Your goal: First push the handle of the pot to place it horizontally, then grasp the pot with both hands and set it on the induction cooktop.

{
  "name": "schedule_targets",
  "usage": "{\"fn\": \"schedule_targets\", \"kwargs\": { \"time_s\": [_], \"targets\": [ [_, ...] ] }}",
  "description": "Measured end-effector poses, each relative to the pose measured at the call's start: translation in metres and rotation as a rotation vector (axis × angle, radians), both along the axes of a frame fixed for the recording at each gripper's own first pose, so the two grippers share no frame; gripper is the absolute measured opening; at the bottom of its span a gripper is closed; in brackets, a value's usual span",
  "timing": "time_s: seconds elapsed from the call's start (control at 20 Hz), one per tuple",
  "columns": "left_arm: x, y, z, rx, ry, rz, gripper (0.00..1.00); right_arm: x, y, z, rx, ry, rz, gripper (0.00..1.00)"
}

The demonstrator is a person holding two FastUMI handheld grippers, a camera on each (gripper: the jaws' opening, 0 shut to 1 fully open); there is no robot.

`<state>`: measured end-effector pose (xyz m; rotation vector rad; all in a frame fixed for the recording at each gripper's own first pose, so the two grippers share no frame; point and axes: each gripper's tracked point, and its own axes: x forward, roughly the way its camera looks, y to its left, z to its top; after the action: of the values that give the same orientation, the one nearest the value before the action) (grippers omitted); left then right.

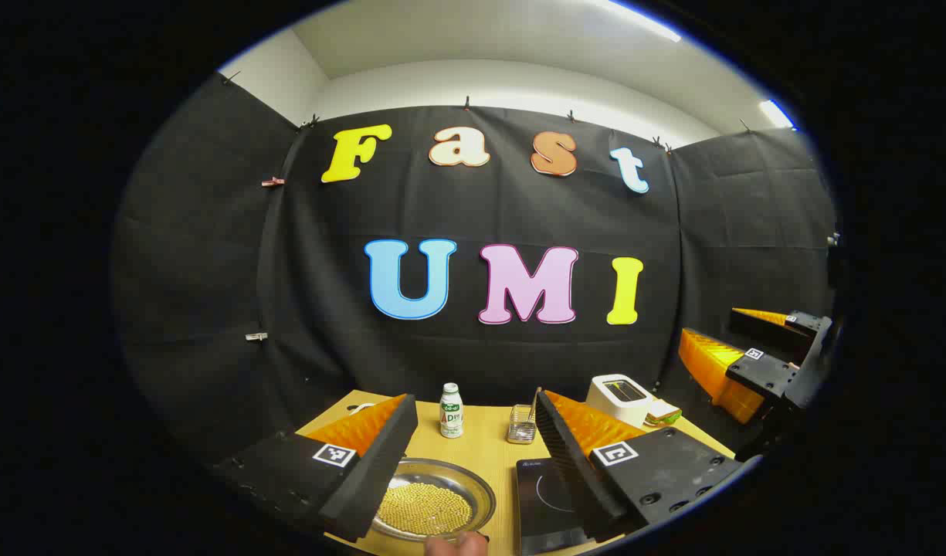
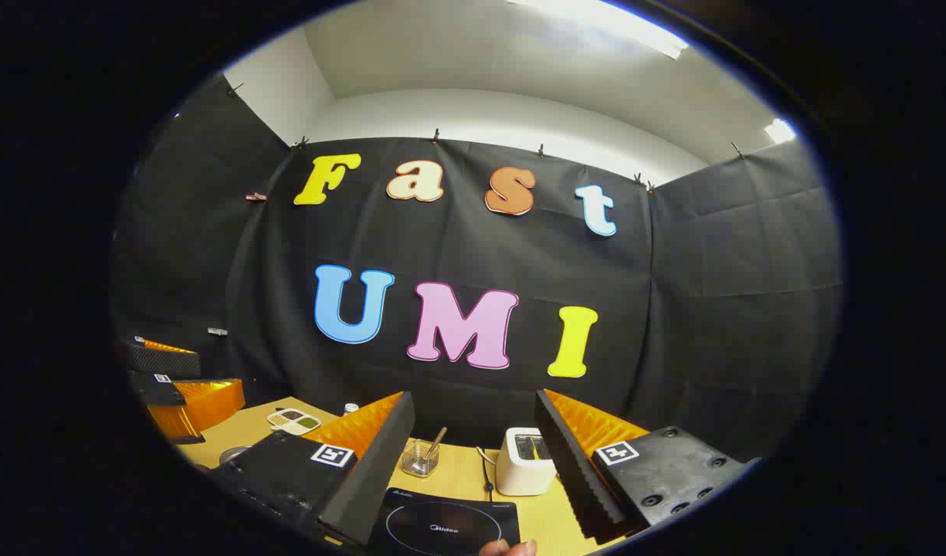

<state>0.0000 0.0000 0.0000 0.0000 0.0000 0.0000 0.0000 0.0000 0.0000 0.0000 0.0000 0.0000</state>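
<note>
While both tools hang above the desk [image 1: 480,440], each one is wide open and holds nothing. The left tool [image 1: 473,432] looks down over the pot [image 1: 430,506], a shiny round metal pan with small yellow beads inside. The pot sits low and near, just between the two fingers of this tool and a bit to its left side. A little bit of a hand [image 1: 457,544] shows at the bottom edge, right by the pot's near rim. I cannot make out the pot's handle, so I cannot tell which way it points.

The black flat cooktop [image 1: 546,502] lies on the desk just to the right of the pot, close beside it but not touching. Past these, farther back, stand a small white bottle [image 1: 451,411], a little wire basket [image 1: 522,426] and a white toaster [image 1: 619,395].

The right tool [image 2: 473,440] is open over the cooktop [image 2: 449,525], which lies right under it. A glass cup [image 2: 420,457] with a stick in it and the toaster [image 2: 525,462] sit behind. From the left tool's view, the right tool [image 1: 758,359] floats off to the right side, well away from the pot.

So the left tool is the nearer one to the pot. I think it should find the handle first and push it sideways. The pot then only has a short way to go to the right.
</note>
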Motion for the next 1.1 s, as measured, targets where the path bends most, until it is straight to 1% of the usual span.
{"fn": "schedule_targets", "kwargs": {
  "time_s": [0.15, 0.25, 0.35, 0.4, 0.55, 0.6, 0.75, 0.9, 1.1],
  "targets": [
    [0.011, 0.007, -0.002, 0.021, 0.005, -0.005, 0.96, 0.001, 0.004, 0.002, 0.006, -0.011, -0.006, 0.97],
    [0.019, 0.015, 0.005, 0.034, -0.012, 0.010, 0.96, 0.002, 0.006, -0.001, 0.000, -0.005, 0.005, 0.97],
    [0.026, 0.016, 0.005, 0.026, -0.021, 0.016, 0.96, 0.006, 0.001, 0.003, -0.002, -0.007, -0.007, 0.98],
    [0.028, 0.014, 0.002, 0.018, -0.018, 0.010, 0.97, 0.007, -0.003, 0.005, 0.000, -0.012, -0.018, 0.97],
    [0.031, 0.008, -0.004, 0.002, 0.002, -0.023, 0.96, 0.006, -0.014, 0.010, 0.010, -0.028, -0.061, 0.97],
    [0.031, 0.007, -0.005, -0.002, 0.006, -0.031, 0.94, 0.005, -0.015, 0.009, 0.009, -0.026, -0.067, 0.97],
    [0.033, 0.005, -0.006, -0.012, 0.009, -0.046, 0.96, 0.001, -0.018, 0.006, 0.005, -0.016, -0.085, 0.97],
    [0.035, 0.005, -0.007, -0.014, 0.010, -0.056, 0.96, -0.001, -0.018, 0.006, 0.004, -0.014, -0.091, 0.97],
    [0.035, 0.015, -0.006, -0.009, 0.003, -0.045, 0.95, -0.004, -0.015, 0.001, -0.005, -0.001, -0.089, 0.97]
  ]
}}
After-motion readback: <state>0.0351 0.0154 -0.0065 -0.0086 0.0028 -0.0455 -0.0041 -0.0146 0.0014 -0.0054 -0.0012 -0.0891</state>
